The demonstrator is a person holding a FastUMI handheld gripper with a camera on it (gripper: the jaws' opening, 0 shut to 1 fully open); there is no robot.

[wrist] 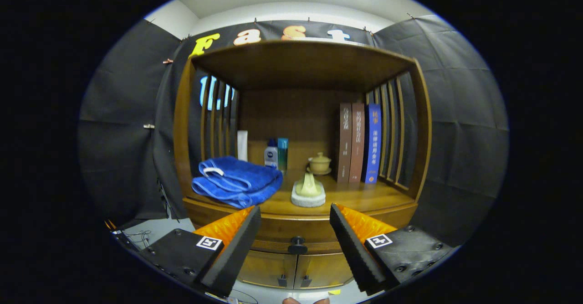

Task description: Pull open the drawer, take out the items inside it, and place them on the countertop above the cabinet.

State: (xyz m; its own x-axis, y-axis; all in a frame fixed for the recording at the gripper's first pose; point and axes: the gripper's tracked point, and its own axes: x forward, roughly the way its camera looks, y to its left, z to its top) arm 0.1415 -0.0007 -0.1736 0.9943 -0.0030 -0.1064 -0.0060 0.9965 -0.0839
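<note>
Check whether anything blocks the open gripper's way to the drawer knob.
Nothing visible does. The gripper is open, and the knob sits in the gap between its fingers, just ahead. The towel and the ornament lie higher, on the countertop.

Glossy varnished wood cabinet (412,126), plush cloth towel (237,181), smooth glazed ceramic teacup (319,163), matt paper-covered books (359,142)

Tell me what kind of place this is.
Likely a staged recording booth, not a real home: black cloth walls surround a wooden cabinet holding books and a towel. The open hand-held gripper faces its drawer knob.
</note>
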